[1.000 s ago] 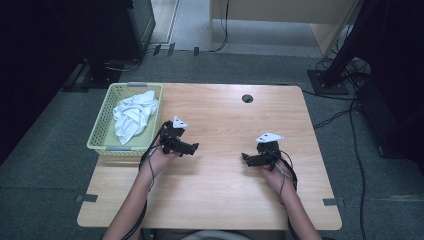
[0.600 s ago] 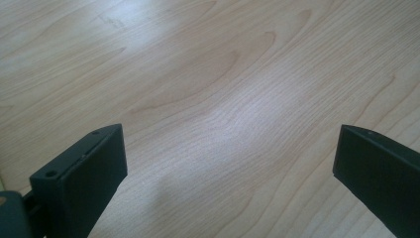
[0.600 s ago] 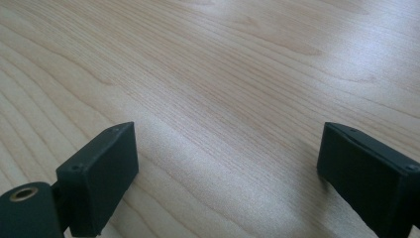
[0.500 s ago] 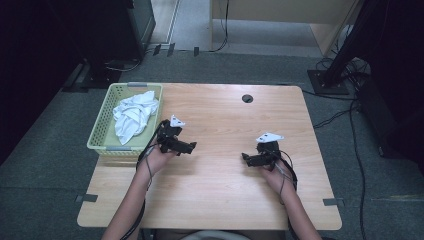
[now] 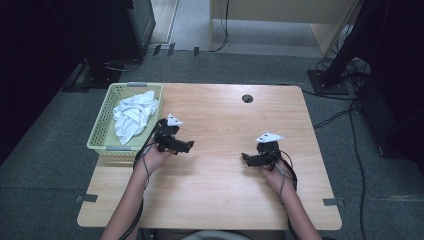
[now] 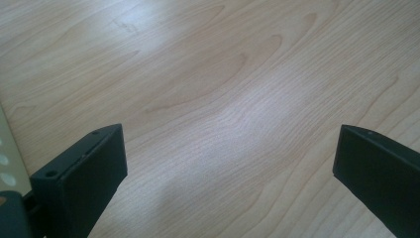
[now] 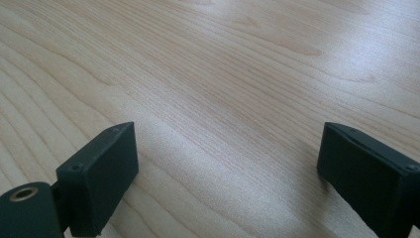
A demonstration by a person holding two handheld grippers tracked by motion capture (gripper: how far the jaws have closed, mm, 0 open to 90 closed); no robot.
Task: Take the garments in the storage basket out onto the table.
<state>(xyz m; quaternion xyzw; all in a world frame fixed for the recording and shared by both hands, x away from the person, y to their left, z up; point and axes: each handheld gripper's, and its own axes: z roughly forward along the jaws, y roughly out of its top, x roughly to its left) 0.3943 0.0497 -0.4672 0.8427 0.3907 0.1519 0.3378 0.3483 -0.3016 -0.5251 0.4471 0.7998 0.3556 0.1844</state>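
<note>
My left gripper (image 5: 186, 146) hovers low over the wooden table (image 5: 220, 200), just right of a pale green basket (image 5: 102, 126) that holds a crumpled white cloth (image 5: 132, 115). In the left gripper view its black jaws stand wide apart (image 6: 230, 153) over bare wood, with a sliver of the basket's wall (image 6: 7, 158) at the left edge. My right gripper (image 5: 246, 158) rests near the table's right half, pointing left. The right gripper view shows its jaws spread wide (image 7: 228, 158) with nothing between them.
A small dark cable hole (image 5: 247, 98) sits near the table's far edge. Dark cabinets stand on the floor beyond the table at left, and cables and a stand base (image 5: 327, 82) lie at the far right. Bare wood lies between the two grippers.
The left gripper has drifted slightly left and away, closer to the basket. The right gripper has stayed in place.
</note>
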